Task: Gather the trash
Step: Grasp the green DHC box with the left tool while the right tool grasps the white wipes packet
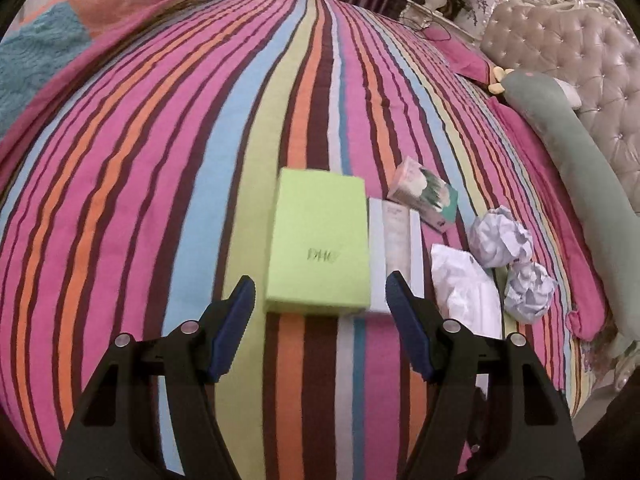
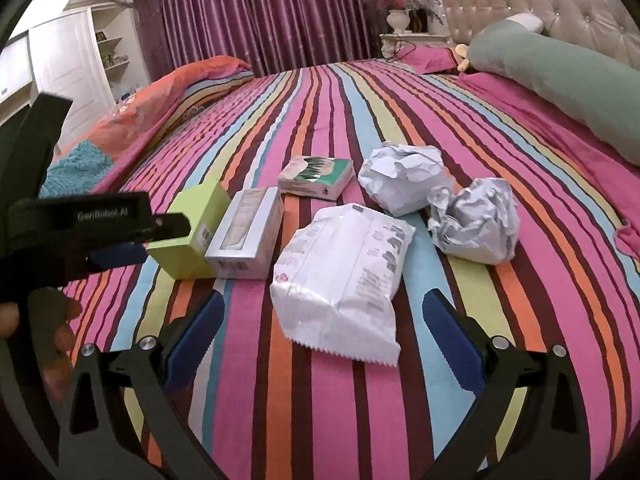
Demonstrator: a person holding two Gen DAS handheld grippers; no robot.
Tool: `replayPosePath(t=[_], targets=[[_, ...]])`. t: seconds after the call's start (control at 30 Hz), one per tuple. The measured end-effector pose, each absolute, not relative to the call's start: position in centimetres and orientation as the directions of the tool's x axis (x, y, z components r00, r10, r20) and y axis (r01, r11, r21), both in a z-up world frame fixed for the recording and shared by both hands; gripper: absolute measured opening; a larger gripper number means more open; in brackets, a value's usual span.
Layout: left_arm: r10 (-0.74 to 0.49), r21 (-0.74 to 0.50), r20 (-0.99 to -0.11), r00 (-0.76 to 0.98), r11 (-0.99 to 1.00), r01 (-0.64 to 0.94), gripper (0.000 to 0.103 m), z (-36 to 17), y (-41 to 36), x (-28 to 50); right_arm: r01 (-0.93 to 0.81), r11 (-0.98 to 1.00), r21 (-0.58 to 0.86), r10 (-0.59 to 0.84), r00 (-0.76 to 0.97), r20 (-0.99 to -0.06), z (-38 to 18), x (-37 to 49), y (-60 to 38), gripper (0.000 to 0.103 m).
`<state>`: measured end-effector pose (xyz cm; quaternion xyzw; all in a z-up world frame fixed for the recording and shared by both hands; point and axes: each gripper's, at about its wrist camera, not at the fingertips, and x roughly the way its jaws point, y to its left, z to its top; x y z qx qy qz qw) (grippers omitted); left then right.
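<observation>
Just above the striped bed, both grippers' jaws gape empty: left gripper [image 1: 320, 300] facing the green box [image 1: 318, 240], right gripper [image 2: 322, 312] facing the white bag [image 2: 340, 276].

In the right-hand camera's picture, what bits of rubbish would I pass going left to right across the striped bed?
Green box → silver-grey box → white crinkled bag → the nearer crumpled paper ball. The small pink-and-teal carton and the second paper ball lie farther back and overlap these in the order, so I leave them out.

Striped cloth bedspread [image 2: 360, 92]; crumpled paper balls [image 2: 404, 178]; glossy, probably plastic bag [image 2: 340, 280].
</observation>
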<state>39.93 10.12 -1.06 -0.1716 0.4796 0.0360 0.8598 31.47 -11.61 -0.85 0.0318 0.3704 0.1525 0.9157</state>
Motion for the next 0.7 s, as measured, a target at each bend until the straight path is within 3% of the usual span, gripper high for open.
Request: replayPosePath(t=[0.53,0.7], targets=[[-0.084,-0.247,-0.858,0.506,0.932,-0.265,0.066,-3.7,11.2,43.6,-0.198,0.971,0.137,0.234,0.64,-0.732,-3.3,36.3,-10.1,0.095],[-0.098,-0.263,-0.854,0.51,0.929,-0.261,0.062,-4.0,11.6,43.7,-0.183,0.975,0.125,0.212,0.604,-0.768,-4.2,37.3,-10.0,0.093]])
